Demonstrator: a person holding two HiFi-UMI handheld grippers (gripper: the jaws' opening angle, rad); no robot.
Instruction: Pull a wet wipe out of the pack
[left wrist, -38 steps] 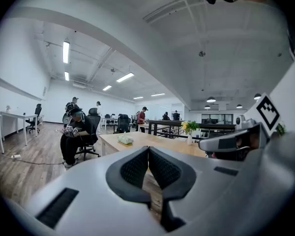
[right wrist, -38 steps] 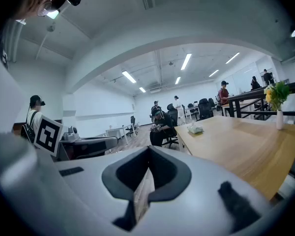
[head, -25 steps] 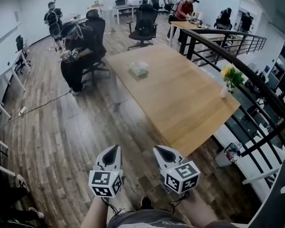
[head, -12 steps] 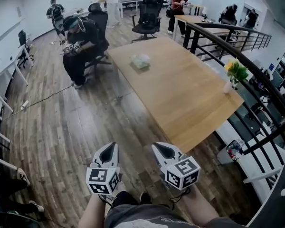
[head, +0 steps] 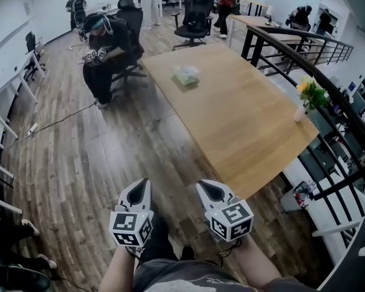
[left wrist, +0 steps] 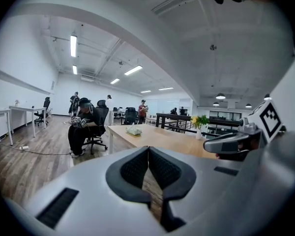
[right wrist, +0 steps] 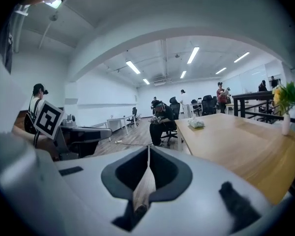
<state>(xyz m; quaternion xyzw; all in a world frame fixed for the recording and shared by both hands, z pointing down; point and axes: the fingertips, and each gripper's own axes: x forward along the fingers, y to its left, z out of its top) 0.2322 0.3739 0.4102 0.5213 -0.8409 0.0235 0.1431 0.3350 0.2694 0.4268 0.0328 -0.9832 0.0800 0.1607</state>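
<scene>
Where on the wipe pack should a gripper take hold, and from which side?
Probably the whitish bit raised at the top of the pack, pinched from above: the pack lies flat on the table, so its top faces up. At this range I cannot confirm that bit is a wipe.

Pale green wipe pack [head: 186, 75] flat on far table [head: 243, 126] end.

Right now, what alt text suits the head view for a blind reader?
The left gripper and right gripper, shut and empty, hang over a floor, short of a table. A wipe pack lies near its far end; a person sits nearby.
</scene>
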